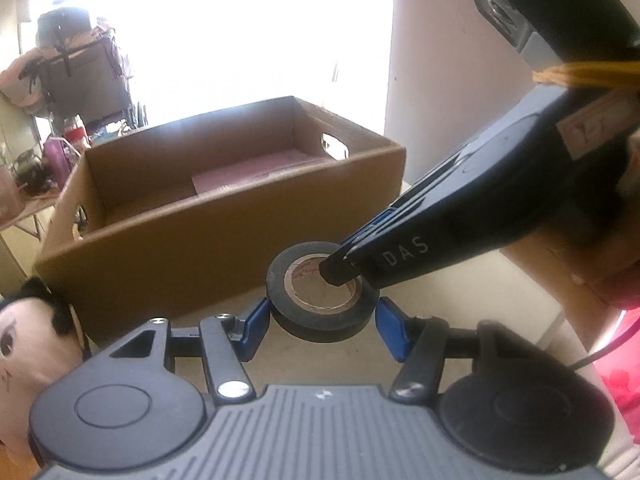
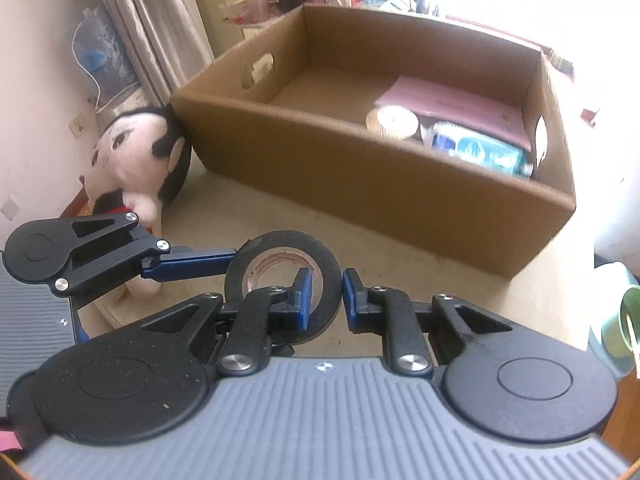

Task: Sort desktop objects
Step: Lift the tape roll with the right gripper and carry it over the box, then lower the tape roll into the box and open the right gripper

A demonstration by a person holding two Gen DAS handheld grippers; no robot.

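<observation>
Glare whites out the window behind the box (image 1: 224, 216); both tongs (image 1: 322, 322) (image 2: 326, 294) grip the tape roll (image 1: 322, 300).

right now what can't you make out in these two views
- Printing on the black tape roll, left wrist view: the right tool covers part of its core label.
- Brown cardboard box, left wrist view: the near wall hides most of the floor.
- Blue-white packet in the box, right wrist view: blurred, unreadable.
- Green object, right wrist view: cut off by the edge.
</observation>
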